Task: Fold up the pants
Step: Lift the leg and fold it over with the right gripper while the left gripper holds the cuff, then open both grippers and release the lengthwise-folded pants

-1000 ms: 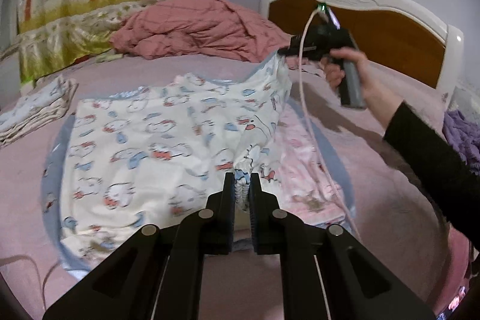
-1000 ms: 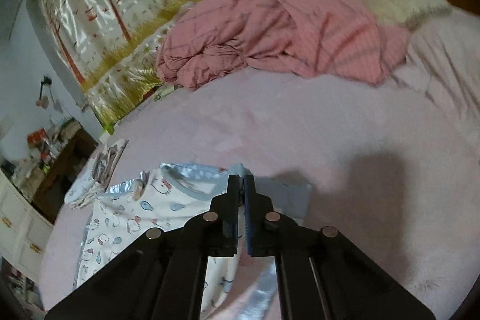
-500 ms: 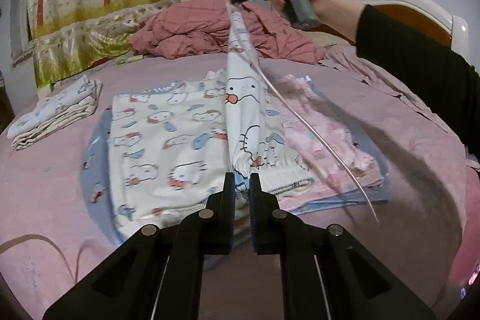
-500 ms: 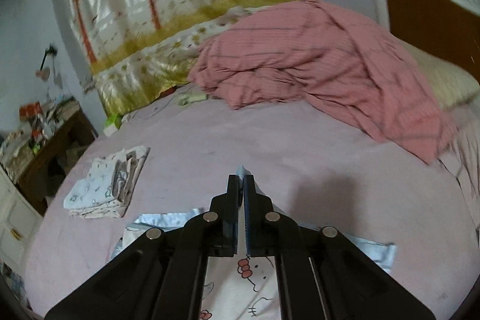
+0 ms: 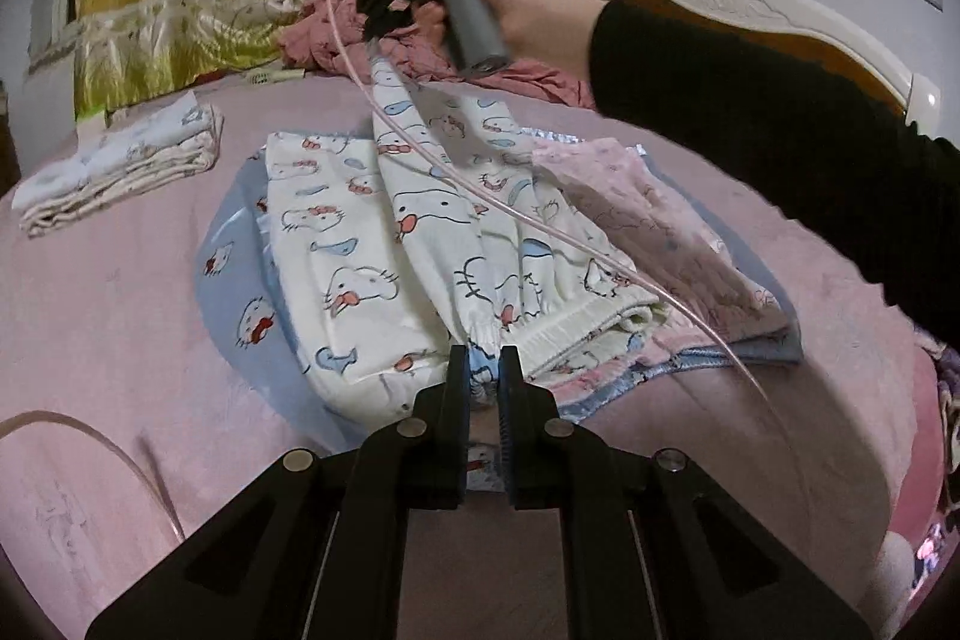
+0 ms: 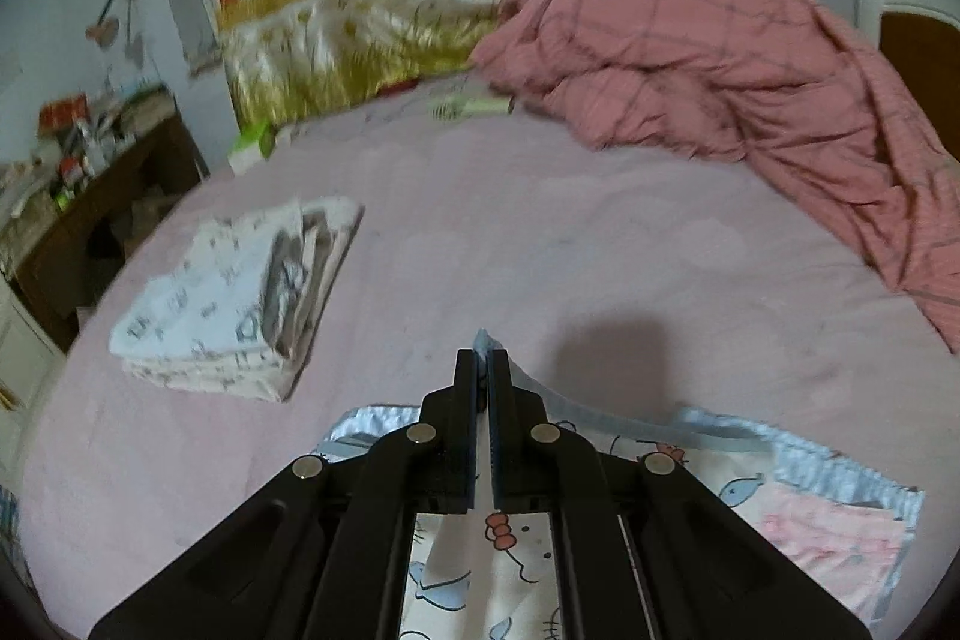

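Pink bed [image 5: 120, 316] under everything; white cartoon-print pants [image 5: 372, 244] half-lifted over it; left view alone shows the right hand [image 5: 528, 10] raising the right gripper [image 5: 373, 34], clamped on the cuff; left gripper [image 5: 480, 370] pinches the waistband; right view alone shows a cluttered desk [image 6: 90, 172].
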Demonstrator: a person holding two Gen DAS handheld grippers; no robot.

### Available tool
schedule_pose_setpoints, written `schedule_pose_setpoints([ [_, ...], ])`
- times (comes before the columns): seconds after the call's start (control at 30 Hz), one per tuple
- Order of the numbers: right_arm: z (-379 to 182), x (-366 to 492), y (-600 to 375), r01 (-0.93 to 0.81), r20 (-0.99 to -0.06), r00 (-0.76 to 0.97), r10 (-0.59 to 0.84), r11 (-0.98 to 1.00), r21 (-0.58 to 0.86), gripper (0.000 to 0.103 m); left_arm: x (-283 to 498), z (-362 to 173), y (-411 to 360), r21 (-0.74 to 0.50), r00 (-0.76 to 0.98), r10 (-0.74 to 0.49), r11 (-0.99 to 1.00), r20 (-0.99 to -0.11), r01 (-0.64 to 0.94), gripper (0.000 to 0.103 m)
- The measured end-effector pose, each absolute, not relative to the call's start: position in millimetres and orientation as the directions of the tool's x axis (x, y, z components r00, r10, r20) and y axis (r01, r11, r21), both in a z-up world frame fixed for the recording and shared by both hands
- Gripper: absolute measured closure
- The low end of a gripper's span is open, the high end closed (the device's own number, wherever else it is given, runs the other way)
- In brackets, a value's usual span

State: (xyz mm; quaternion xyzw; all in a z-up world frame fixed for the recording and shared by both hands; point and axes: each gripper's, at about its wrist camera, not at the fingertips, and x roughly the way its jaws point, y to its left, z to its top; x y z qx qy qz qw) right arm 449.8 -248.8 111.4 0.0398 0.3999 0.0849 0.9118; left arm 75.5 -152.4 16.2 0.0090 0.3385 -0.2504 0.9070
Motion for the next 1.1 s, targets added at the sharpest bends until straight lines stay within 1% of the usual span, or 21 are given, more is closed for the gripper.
schedule_pose_setpoints([
  [0.1, 91, 464, -231, -0.132, -0.749, 0.628, 0.21, 0.978, 0.163, 0.1, 73, 12, -147, -0.167, 0.626, -0.448, 0.875, -0.639, 0.455, 0.095],
  [0.2, 70, 479, -209, -0.163, -0.777, 0.579, 0.247, 0.969, 0.187, 0.1, 70, 11, -137, -0.177, 0.634, -0.441, 0.882, -0.635, 0.436, 0.095],
  [0.3, 52, 486, -186, -0.191, -0.795, 0.546, 0.263, 0.963, 0.188, 0.1, 73, 10, -126, -0.215, 0.629, -0.446, 0.886, -0.637, 0.411, 0.095],
  [0.5, 16, 495, -146, -0.224, -0.834, 0.481, 0.27, 0.958, 0.181, 0.1, 74, 5, -123, -0.214, 0.61, -0.435, 0.89, -0.663, 0.402, 0.095],
  [0.67, 8, 497, -136, -0.235, -0.838, 0.453, 0.304, 0.947, 0.217, 0.1, 72, 2, -123, -0.215, 0.606, -0.42, 0.898, -0.675, 0.384, 0.095],
  [0.73, 9, 495, -133, -0.245, -0.835, 0.453, 0.314, 0.944, 0.222, 0.1, 72, 1, -121, -0.214, 0.611, -0.404, 0.908, -0.681, 0.361, 0.091],
  [0.77, 12, 493, -132, -0.247, -0.831, 0.462, 0.309, 0.945, 0.214, 0.099, 72, 2, -119, -0.216, 0.619, -0.393, 0.914, -0.68, 0.342, 0.084],
  [0.83, 21, 487, -132, -0.245, -0.824, 0.488, 0.288, 0.951, 0.188, 0.095, 72, 4, -113, -0.213, 0.639, -0.366, 0.928, -0.676, 0.306, 0.067],
  [0.87, 31, 480, -137, -0.246, -0.808, 0.506, 0.304, 0.948, 0.202, 0.089, 73, 5, -109, -0.221, 0.651, -0.364, 0.93, -0.666, 0.294, 0.055],
  [0.9, 39, 473, -141, -0.242, -0.792, 0.52, 0.321, 0.944, 0.224, 0.084, 72, 7, -105, -0.227, 0.662, -0.362, 0.931, -0.656, 0.285, 0.048],
  [0.97, 67, 450, -153, -0.255, -0.75, 0.562, 0.348, 0.936, 0.243, 0.056, 71, 12, -101, -0.232, 0.674, -0.359, 0.933, -0.646, 0.275, 0.046],
  [1.0, 79, 440, -157, -0.261, -0.734, 0.585, 0.343, 0.938, 0.231, 0.053, 70, 15, -99, -0.23, 0.676, -0.358, 0.933, -0.644, 0.275, 0.046],
  [1.1, 126, 391, -179, -0.284, -0.67, 0.652, 0.355, 0.934, 0.219, 0.053, 64, 28, -90, -0.232, 0.701, -0.352, 0.936, -0.62, 0.264, 0.046],
])
